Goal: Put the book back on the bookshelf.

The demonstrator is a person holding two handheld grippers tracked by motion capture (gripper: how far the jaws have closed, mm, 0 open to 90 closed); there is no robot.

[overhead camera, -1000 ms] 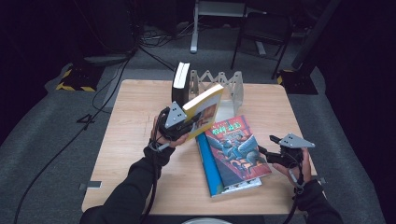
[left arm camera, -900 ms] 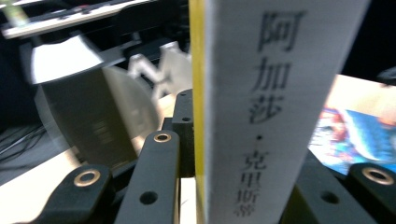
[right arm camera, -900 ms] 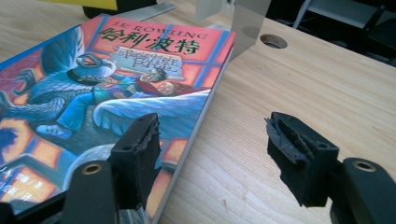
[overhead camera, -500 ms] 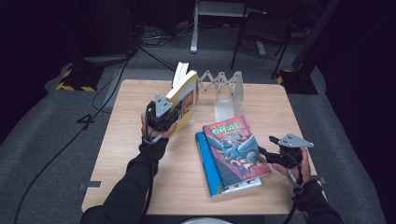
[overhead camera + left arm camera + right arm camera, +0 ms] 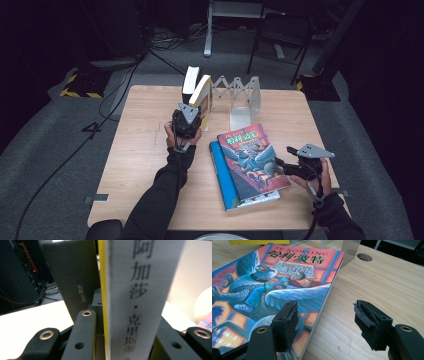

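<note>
My left gripper (image 5: pixel 192 118) is shut on the spine of a yellow-and-white book (image 5: pixel 203 96), which it holds upright at the left end of the folding metal rack (image 5: pixel 241 95). In the left gripper view its white spine (image 5: pixel 137 302) with black characters stands between the jaws of my left gripper (image 5: pixel 125 340), close beside a dark book (image 5: pixel 72 282) that stands in the rack (image 5: pixel 190 81). My right gripper (image 5: pixel 281 163) is open and hovers low at the right edge of a colourful novel (image 5: pixel 252 157). In the right gripper view one jaw of my right gripper (image 5: pixel 327 325) is over the novel's cover (image 5: pixel 274 282), the other over bare wood.
The novel lies flat on a blue book (image 5: pixel 222 177) at the front right of the wooden table (image 5: pixel 145 150). The rack's free slots spread to the right of the standing books. Cables, a chair and a stand sit on the dark floor behind the table.
My left gripper carried the yellow book from a tilt over the table's middle back to the rack and stood it upright beside the dark book. The right gripper stayed put.
</note>
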